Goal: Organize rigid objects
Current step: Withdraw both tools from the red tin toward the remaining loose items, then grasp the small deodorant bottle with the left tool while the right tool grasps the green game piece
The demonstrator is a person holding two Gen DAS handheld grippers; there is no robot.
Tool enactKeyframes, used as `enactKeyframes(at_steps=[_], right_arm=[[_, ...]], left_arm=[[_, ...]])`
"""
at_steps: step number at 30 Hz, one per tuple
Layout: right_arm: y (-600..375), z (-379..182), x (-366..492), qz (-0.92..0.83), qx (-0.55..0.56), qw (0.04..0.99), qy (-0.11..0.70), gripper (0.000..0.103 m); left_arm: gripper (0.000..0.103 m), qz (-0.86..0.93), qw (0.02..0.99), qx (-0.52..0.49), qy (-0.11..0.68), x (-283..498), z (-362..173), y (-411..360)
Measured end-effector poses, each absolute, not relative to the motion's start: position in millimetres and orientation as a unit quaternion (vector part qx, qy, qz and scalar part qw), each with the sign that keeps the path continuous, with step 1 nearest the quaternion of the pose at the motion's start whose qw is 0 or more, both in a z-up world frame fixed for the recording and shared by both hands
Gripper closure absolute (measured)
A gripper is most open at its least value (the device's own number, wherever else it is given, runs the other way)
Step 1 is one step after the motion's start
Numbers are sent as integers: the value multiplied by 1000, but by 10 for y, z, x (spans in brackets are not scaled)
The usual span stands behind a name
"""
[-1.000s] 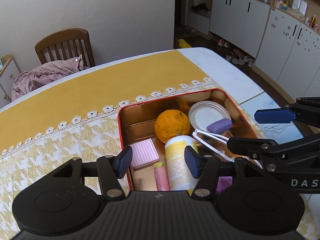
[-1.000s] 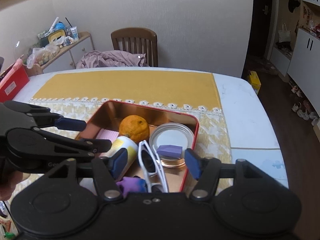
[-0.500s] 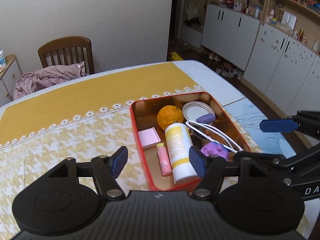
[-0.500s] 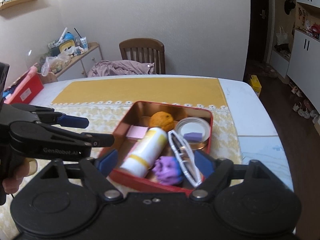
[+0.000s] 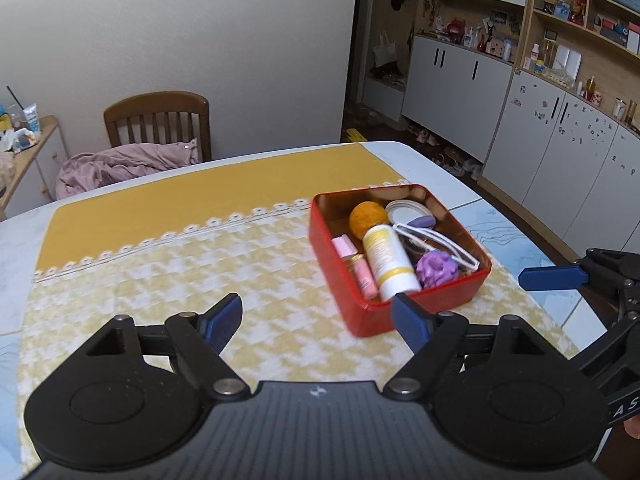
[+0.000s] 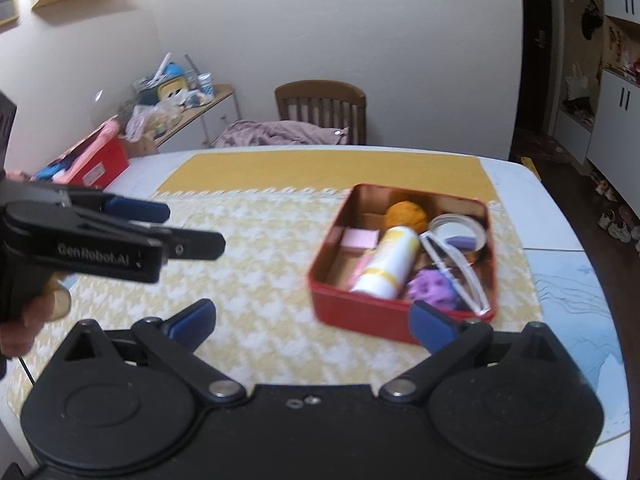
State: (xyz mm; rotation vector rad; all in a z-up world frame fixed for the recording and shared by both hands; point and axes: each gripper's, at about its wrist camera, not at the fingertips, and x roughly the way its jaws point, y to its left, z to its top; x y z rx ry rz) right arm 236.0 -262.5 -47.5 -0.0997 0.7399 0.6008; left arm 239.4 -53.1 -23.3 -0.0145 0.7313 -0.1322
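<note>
You've pulled both grippers back: left gripper [image 5: 316, 320] and right gripper [image 6: 312, 322], jaws apart and empty, now ahead-right the filled red metal tin [image 5: 400, 304] looks finished.

1. Ahead of me, a plain cream wall [image 5: 200, 40].
2. A wooden chair [image 5: 160, 120] holding pink cloth [image 5: 120, 166] faces my tabletop [image 5: 432, 164].
3. White cabinets [image 5: 460, 92] stand right.

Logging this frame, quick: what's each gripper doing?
Left gripper: open, holding nothing.
Right gripper: open, holding nothing.
</note>
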Motion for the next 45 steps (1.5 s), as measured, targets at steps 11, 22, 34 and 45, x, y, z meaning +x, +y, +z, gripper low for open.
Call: enactKeyframes(at_steps=[11,22,34,45], right_arm=[[-2134,-646,1774,319,-87,871,364,0],[-1730,-960,1302,355,-107,847,382,0],[-1601,-1341,1119,337,-138,838,407,15],[-1594,-1420,1174,327,-141,840,409,45]], left_arm=[[21,-45,928,-8,370,1780,-410,-39],[21,-19,918,-50,392,1406,-755,356],[21,1,899,-63,434,1366,-1196,413],[21,-8,888,-49,457,1391,-1380,210]])
